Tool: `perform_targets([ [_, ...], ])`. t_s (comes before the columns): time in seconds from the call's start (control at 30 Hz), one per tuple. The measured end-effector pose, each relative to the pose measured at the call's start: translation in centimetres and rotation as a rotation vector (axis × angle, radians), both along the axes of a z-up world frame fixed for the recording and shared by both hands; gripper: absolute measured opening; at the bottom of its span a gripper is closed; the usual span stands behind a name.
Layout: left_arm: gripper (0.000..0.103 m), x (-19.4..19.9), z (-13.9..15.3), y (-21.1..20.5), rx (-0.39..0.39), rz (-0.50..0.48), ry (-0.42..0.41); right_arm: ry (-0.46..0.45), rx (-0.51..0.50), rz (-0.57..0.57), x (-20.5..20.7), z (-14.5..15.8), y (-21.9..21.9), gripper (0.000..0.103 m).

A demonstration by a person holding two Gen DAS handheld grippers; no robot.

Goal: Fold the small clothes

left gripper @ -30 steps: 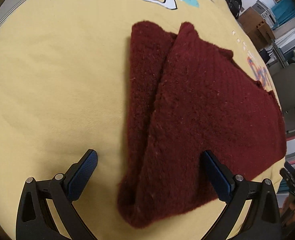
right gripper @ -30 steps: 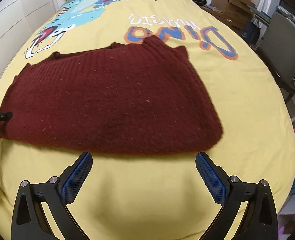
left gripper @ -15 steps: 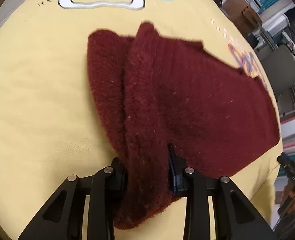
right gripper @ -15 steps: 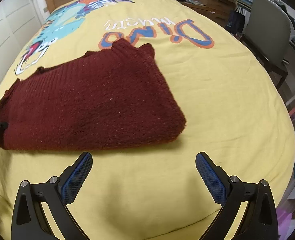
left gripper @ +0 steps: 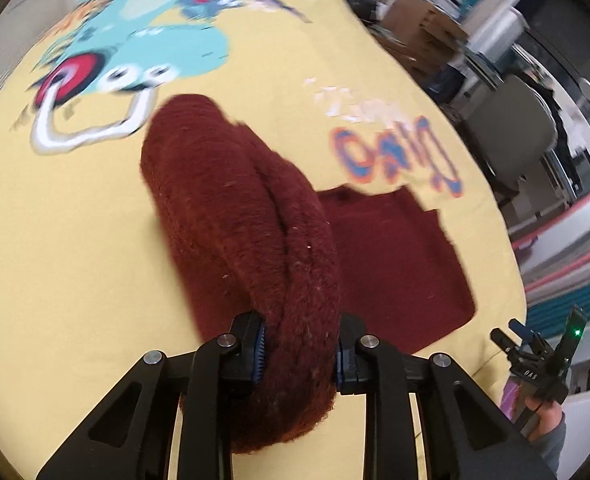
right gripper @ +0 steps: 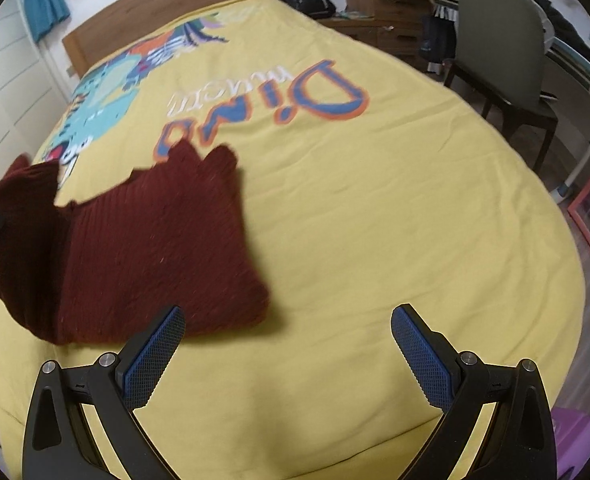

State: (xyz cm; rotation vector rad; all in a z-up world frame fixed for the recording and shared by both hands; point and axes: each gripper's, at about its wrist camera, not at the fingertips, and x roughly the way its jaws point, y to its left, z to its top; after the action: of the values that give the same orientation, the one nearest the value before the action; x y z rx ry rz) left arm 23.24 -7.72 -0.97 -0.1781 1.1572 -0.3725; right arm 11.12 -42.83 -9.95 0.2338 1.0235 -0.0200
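Dark red knitted sweater point(left gripper: 251, 248) on the yellow bedspread point(left gripper: 75, 240), below the dinosaur print point(left gripper: 143, 56) and beside the orange-blue lettering point(left gripper: 395, 156). One thick folded end raised off the bedspread, the rest flat. Left gripper point(left gripper: 299, 354) just closed, clamped on that raised fold. Right gripper point(right gripper: 287, 356) spread wide, empty, above bare bedspread just beside the sweater's near corner.

garment: dark red knitted sweater point(left gripper: 255, 240) – fuzzy, ribbed
state: one end lifted – thick curved roll
place: rest flat on yellow bedspread point(right gripper: 375, 220)
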Motion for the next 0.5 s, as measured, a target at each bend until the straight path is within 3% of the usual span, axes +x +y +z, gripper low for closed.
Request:
perform_targets([
  [0.13,0.020,2.6,0.2,-7.0,-0.028,-0.062,0.007,-0.019,-0.005,-0.029,0.0,0.9,-2.2,0.103],
  [0.23,0.020,2.3,-1.1,-11.5,-0.012,-0.116,0.022,-0.017,0.002,-0.043,-0.2,0.8,-3.3,0.103],
  [0.4,0.020,1.0,-5.4,-18.2,0.078,-0.179,0.058,0.031,0.007,-0.043,-0.7,-0.7,-4.2,0.103],
  [0.5,0.020,0.3,-7.3,-19.4,0.146,-0.167,0.066,0.078,0.000,-0.039,-0.9,-1.9,-4.3,0.103],
])
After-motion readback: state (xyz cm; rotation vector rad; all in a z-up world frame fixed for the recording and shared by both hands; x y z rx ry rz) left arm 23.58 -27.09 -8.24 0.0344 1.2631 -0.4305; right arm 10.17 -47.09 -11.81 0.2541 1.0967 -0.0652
